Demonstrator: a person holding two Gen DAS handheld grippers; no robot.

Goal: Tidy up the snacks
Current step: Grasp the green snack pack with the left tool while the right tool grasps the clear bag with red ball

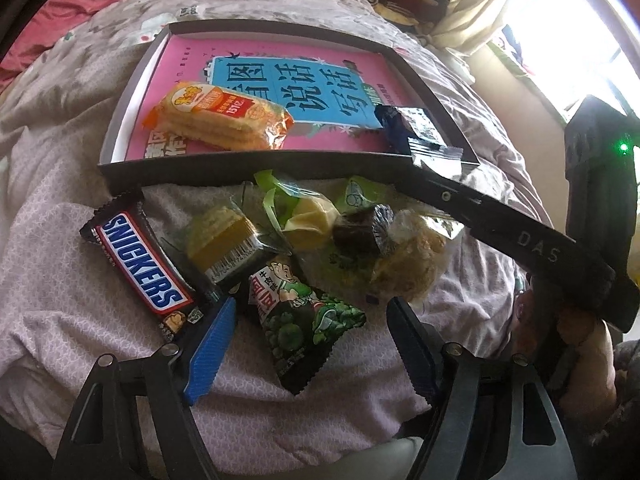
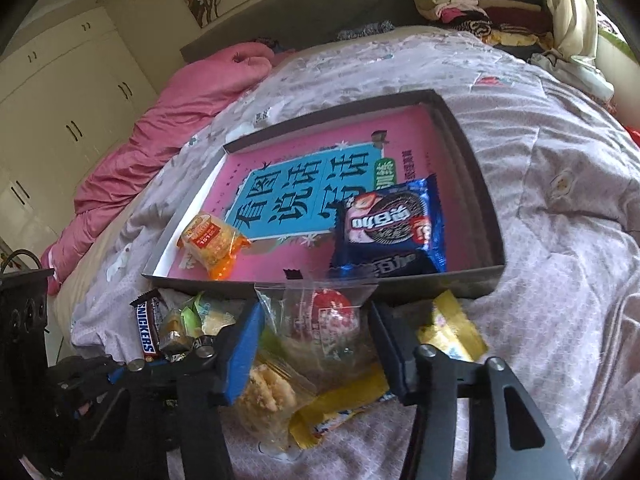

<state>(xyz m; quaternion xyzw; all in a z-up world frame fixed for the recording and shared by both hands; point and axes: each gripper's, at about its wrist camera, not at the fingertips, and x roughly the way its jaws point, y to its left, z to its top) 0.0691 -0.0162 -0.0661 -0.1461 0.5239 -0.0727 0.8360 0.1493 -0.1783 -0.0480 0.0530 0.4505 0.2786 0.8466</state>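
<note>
Left wrist view: a pile of wrapped snacks [image 1: 280, 248] is spread on a lilac quilt [image 1: 80, 320], just before a dark shallow box [image 1: 124, 92] lined with a pink book [image 1: 248, 92]. A "SNICKERS" bar [image 1: 140, 264] lies touching the blue left pad. A green pea packet [image 1: 304, 320] is seen between the fingers of the left gripper [image 1: 308, 340], untouched; the jaws are spread, nothing gripped. An orange cracker pack [image 1: 224, 120] and a blue cookie pack [image 1: 408, 128] lie inside the box.

Right wrist view: a clear bag with a red-and-white snack [image 2: 328, 320] is seen between the pads of the right gripper [image 2: 316, 344]; whether it is pinched cannot be told. A yellow wrapper [image 2: 452, 328] lies beside the right finger. The Snickers bar [image 2: 146, 328] is left of it.
</note>
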